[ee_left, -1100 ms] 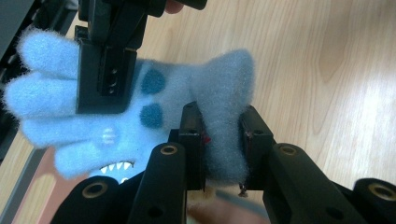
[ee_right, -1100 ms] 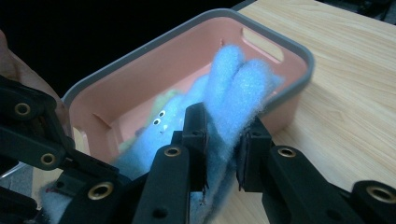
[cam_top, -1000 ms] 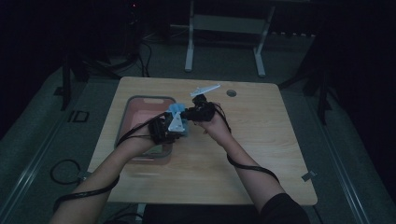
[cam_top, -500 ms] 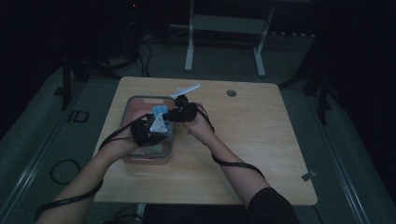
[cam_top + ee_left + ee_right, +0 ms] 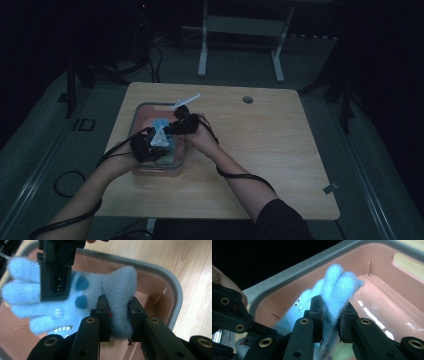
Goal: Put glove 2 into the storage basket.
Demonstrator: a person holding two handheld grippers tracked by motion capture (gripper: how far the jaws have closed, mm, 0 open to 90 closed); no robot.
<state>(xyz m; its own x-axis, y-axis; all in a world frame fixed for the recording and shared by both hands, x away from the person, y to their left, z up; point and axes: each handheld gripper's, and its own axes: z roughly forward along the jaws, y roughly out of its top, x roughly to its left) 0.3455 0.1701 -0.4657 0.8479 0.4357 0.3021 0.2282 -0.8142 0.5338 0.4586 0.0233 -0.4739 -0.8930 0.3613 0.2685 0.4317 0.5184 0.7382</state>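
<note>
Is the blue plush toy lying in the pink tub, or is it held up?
Held up: the left gripper and right gripper each clamp the blue plush toy, stretched between them above the pink tub.

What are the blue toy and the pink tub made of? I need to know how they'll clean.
Blue toy: looks like fuzzy plush fleece; its fibres stand out and it squashes between the jaws. Pink tub: seems smooth, glossy moulded plastic, judging by sharp light streaks, with a matte grey rim.

1. The wooden table stands in a dark room.
2. A pink tray with grey rim lies on its left part.
3. The left gripper and the right gripper are together above the tray, holding a light blue soft thing between them.
</note>
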